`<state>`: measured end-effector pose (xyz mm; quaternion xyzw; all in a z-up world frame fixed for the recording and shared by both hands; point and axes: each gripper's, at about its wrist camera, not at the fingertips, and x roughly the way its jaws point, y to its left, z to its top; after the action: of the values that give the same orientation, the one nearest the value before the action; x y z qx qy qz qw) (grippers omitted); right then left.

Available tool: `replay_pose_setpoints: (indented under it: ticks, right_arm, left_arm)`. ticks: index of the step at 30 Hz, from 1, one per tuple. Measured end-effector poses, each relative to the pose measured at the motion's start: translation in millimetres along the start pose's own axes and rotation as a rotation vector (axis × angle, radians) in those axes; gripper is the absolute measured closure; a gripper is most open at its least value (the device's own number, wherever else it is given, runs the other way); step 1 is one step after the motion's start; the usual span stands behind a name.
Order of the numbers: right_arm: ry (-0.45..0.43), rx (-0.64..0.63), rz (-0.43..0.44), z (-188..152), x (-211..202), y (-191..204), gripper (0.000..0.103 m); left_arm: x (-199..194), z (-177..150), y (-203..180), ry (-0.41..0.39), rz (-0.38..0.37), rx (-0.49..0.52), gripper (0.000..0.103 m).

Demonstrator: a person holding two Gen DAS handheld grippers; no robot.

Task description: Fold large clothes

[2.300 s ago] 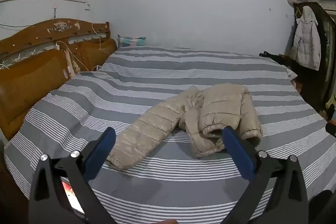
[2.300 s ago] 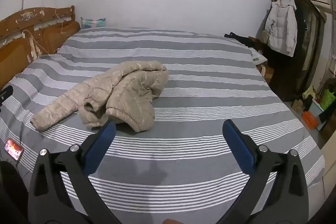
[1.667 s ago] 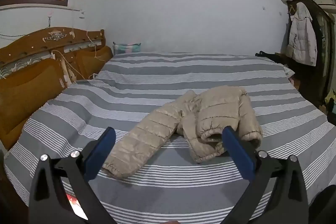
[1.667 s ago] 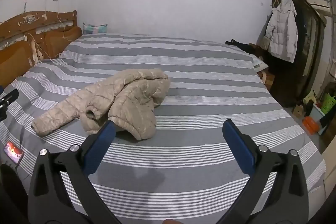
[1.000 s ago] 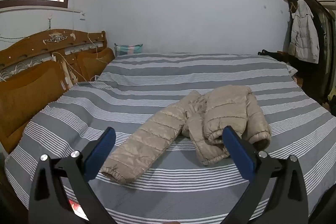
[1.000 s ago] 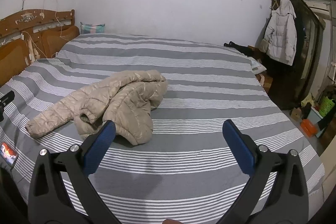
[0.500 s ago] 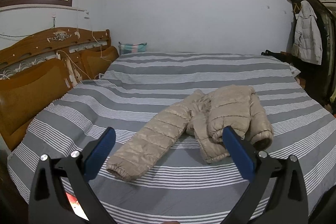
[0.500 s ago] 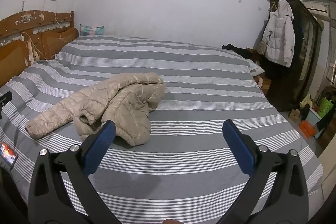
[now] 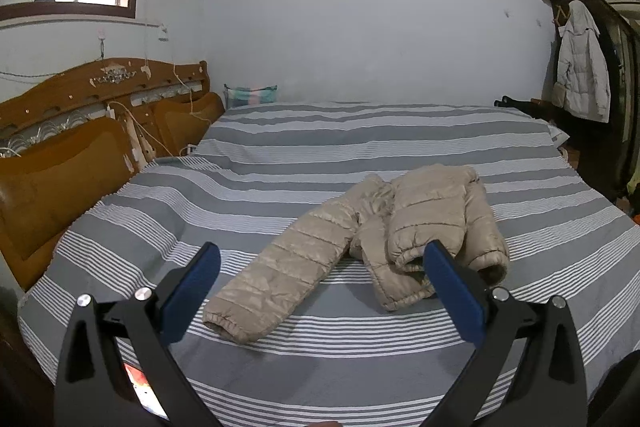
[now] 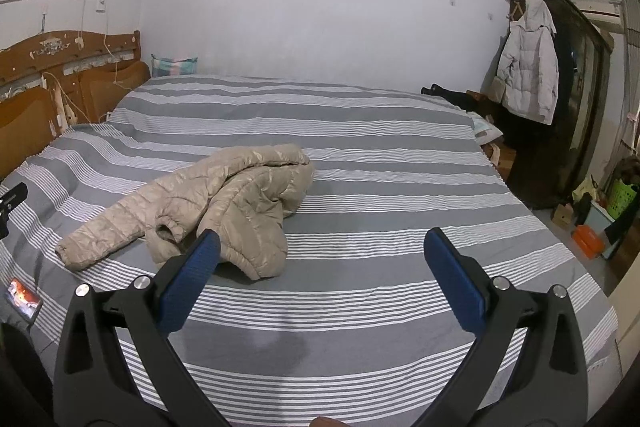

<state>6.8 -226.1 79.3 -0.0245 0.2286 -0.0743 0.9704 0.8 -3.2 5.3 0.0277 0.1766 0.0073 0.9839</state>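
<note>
A beige puffer jacket lies crumpled on the grey striped bed, one sleeve stretched toward the near left. It also shows in the right wrist view, left of centre. My left gripper is open and empty, held above the bed's near edge, short of the jacket. My right gripper is open and empty, to the right of the jacket, over bare bedspread.
A wooden headboard runs along the left. A phone with a lit screen lies at the bed's near left corner. A dark wardrobe with a hanging white coat stands at the right, with clutter on the floor.
Both grippers have drifted slightly; the jacket sits a little farther right in the left wrist view. Both grippers stay open. The jacket has not moved.
</note>
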Motion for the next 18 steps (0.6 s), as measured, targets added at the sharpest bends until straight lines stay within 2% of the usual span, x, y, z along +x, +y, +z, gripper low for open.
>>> replay_pose_setpoints:
  ticks: [18]
  right_arm:
    - [-0.031, 0.043, 0.007, -1.3, -23.5, -4.7, 0.003]
  left_arm:
    - [-13.5, -3.4, -6.8, 0.014, 0.025, 0.013, 0.002]
